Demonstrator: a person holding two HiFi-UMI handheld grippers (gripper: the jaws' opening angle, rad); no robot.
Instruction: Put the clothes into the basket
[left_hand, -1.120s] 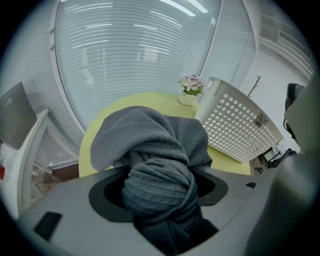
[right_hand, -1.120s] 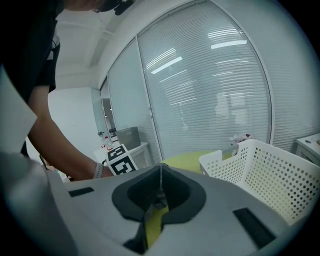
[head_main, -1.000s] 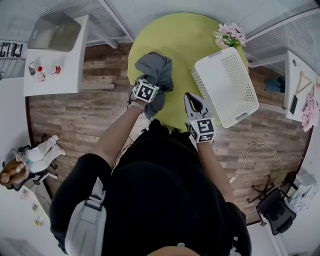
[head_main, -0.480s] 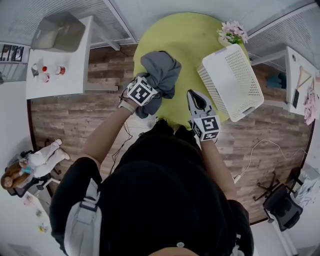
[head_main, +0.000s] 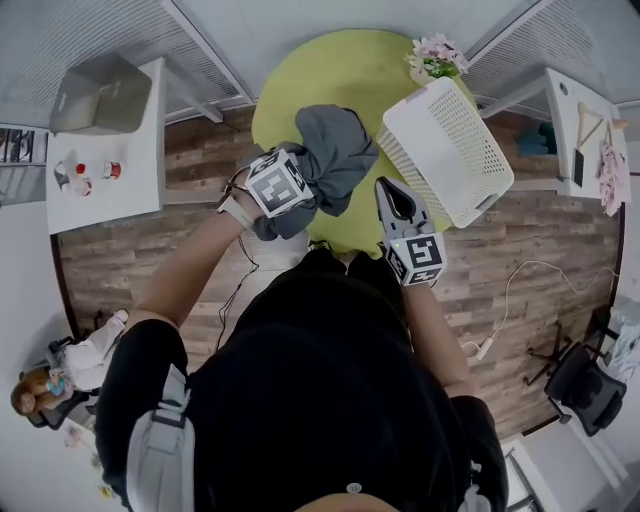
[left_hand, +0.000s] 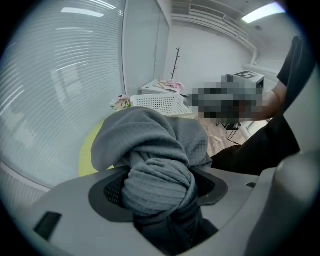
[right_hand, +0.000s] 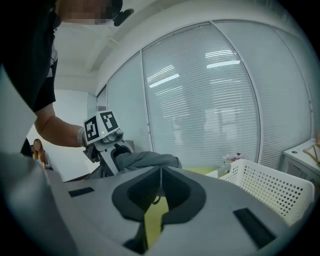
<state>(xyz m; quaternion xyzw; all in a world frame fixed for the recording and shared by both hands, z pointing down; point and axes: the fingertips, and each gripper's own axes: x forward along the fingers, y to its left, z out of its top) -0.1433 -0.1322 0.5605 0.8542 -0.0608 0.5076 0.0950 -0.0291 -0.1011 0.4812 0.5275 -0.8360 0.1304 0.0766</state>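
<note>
A bunched grey garment (head_main: 332, 152) hangs over the round yellow-green surface (head_main: 340, 75). My left gripper (head_main: 300, 185) is shut on it; in the left gripper view a thick ribbed roll of the garment (left_hand: 157, 180) fills the space between the jaws. The white perforated basket (head_main: 445, 150) stands tilted at the surface's right edge, apart from the garment. My right gripper (head_main: 386, 190) is beside the garment, just left of the basket. Its jaws meet with nothing between them (right_hand: 160, 172). From the right gripper view the left gripper (right_hand: 102, 135), garment (right_hand: 150, 160) and basket (right_hand: 270, 190) all show.
A pot of pink flowers (head_main: 432, 55) stands behind the basket. A white side table (head_main: 110, 150) carries a grey box (head_main: 100, 90) and small bottles at left. A desk (head_main: 585, 130) is at right. On the wood floor lie a cable (head_main: 520, 290), a chair (head_main: 585, 385) and a doll (head_main: 40, 385).
The left gripper has carried the grey garment up and a little to the right, nearer the basket. The right gripper has stayed shut in about the same place.
</note>
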